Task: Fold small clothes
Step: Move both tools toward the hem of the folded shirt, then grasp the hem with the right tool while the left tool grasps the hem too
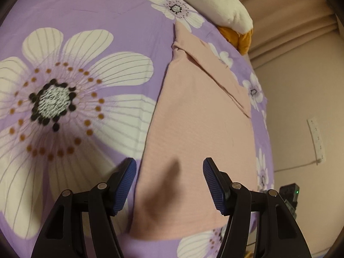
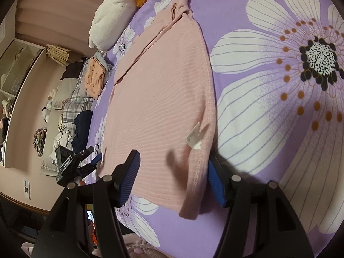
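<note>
A pink ribbed garment [image 1: 193, 129] lies flat on the purple flowered bedsheet [image 1: 86, 21], with a folded part at its far end. My left gripper [image 1: 169, 167] hovers open over its near edge, casting a shadow on the cloth. In the right wrist view the same garment [image 2: 159, 90] shows a white label [image 2: 194, 138] near its hem. My right gripper [image 2: 173, 161] is open, straddling the near hem corner; the cloth edge hides the tip of the right finger. The pads do not press the cloth. The left gripper [image 2: 94, 161] shows at the garment's left edge.
A white plush toy [image 2: 107, 21] with orange parts lies at the far end of the bed. A pile of clothes [image 2: 94, 79] and plaid fabric [image 2: 75, 107] lie beyond the bed's left side. A shelf unit [image 2: 15, 71] stands by the wall.
</note>
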`<state>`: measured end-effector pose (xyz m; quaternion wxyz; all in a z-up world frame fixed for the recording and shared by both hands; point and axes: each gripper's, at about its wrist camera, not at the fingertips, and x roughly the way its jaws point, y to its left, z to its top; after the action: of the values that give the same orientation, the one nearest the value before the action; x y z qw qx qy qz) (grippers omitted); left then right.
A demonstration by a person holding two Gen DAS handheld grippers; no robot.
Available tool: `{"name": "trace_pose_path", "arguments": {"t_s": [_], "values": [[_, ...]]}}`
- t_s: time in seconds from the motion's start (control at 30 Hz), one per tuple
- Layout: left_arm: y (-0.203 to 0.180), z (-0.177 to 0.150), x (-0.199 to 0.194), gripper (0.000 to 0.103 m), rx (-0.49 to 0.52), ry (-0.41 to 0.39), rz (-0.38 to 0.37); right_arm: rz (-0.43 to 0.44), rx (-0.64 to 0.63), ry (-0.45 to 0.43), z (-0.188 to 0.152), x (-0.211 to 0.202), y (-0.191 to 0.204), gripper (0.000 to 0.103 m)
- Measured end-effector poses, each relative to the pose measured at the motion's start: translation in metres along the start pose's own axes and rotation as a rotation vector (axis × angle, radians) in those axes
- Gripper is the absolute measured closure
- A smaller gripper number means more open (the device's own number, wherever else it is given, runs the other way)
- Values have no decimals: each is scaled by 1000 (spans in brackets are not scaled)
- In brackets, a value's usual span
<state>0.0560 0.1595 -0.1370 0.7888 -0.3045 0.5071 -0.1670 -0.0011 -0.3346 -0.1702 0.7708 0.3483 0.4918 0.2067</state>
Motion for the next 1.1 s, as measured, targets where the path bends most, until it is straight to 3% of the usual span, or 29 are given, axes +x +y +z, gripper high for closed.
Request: {"name": "trace_pose_path", "arguments": {"t_s": [0.23, 0.7, 1.1], "values": [[-5, -6, 6, 40, 50, 37, -6, 6, 9, -5, 6, 3, -1, 43], [-2, -42, -7, 40, 48, 116, -114, 59, 0, 39, -8, -6, -6, 43], [-15, -19, 15, 40, 45, 98, -107, 68, 7, 18, 5, 11, 1, 43]]}}
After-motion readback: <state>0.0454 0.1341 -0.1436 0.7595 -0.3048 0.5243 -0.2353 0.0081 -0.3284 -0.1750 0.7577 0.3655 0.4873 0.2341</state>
